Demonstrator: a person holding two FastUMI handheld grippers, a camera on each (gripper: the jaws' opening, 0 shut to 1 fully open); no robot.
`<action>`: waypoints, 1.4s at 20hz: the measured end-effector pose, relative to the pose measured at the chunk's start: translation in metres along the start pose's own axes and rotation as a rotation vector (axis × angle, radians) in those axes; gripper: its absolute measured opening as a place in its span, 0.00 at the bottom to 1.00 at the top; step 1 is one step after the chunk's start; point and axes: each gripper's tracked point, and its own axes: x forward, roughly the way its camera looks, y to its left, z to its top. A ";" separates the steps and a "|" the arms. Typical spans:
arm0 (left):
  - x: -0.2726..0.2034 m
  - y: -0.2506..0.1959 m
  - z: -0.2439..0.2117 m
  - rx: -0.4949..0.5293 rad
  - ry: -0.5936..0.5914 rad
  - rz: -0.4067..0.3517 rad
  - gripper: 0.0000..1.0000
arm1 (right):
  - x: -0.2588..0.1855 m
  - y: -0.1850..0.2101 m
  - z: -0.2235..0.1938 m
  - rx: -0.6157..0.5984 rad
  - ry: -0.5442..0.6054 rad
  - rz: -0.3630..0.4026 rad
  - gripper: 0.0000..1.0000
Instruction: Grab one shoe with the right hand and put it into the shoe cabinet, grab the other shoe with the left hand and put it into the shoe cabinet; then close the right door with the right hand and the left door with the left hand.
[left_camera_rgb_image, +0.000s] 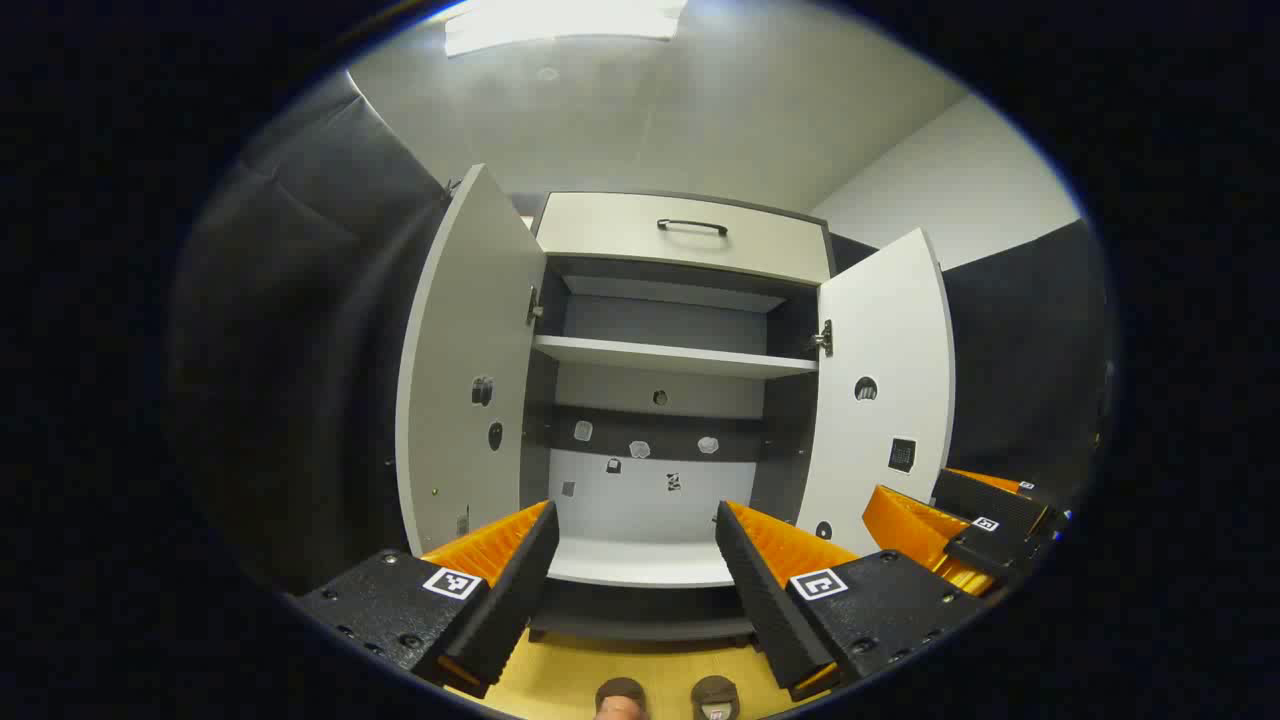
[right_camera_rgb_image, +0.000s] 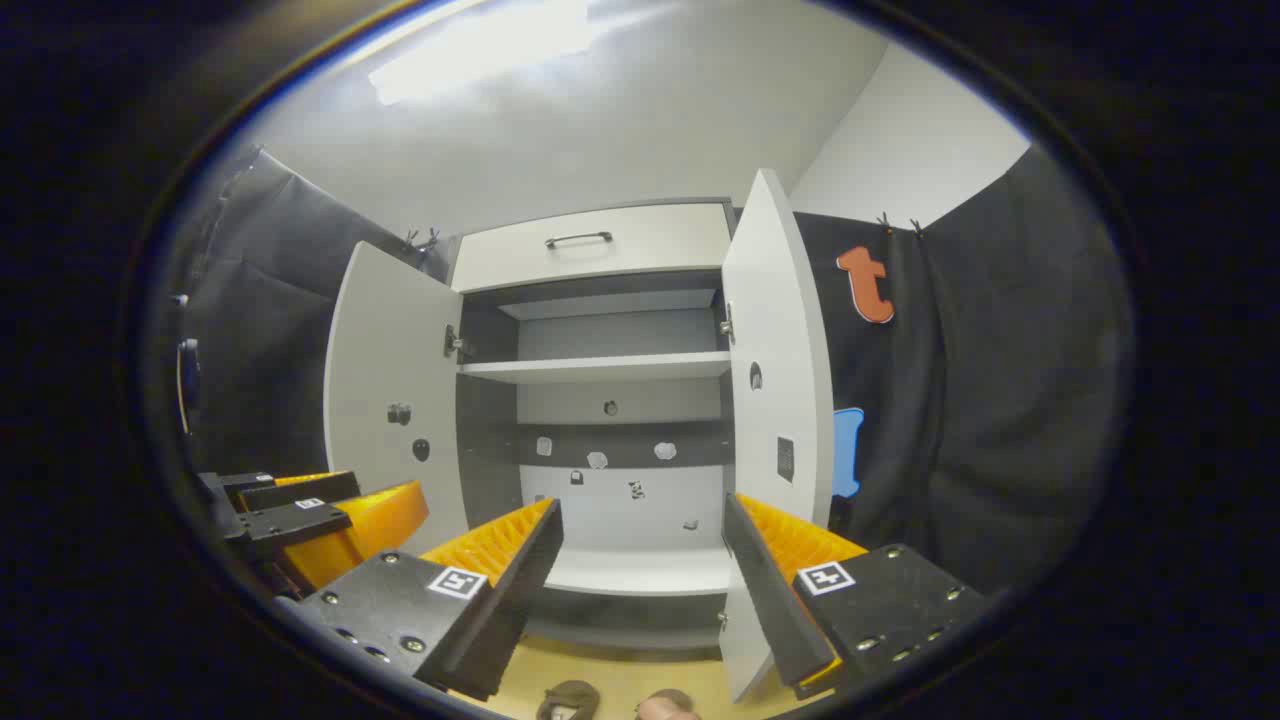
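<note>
A white shoe cabinet (left_camera_rgb_image: 680, 400) is seen straight ahead of the left claw (left_camera_rgb_image: 637, 560), whose 2 orange-and-black fingers are spread wide with nothing held between them. Both doors are swung open: the left door (left_camera_rgb_image: 465, 370) stands ahead and to the left of the claw, the right door (left_camera_rgb_image: 885, 390) ahead and to the right. A shelf (left_camera_rgb_image: 675, 357) and a drawer (left_camera_rgb_image: 685, 235) are seen above. 2 shoes (left_camera_rgb_image: 665, 697) lie on the wooden floor (left_camera_rgb_image: 560, 675) just below the claw, with only their tips seen. The right claw (right_camera_rgb_image: 642, 560) is likewise held open and empty, facing the same cabinet, with the shoes beneath it too.
</note>
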 end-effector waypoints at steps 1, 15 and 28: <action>0.002 0.000 0.000 0.000 -0.002 0.002 0.96 | 0.003 -0.001 -0.001 -0.004 -0.001 -0.001 0.97; 0.014 0.024 -0.005 0.012 0.005 0.062 0.96 | 0.020 0.003 -0.071 -0.070 0.113 0.037 0.97; 0.018 0.053 -0.004 0.024 0.001 0.125 0.96 | -0.014 0.003 -0.312 -0.142 0.570 0.089 0.98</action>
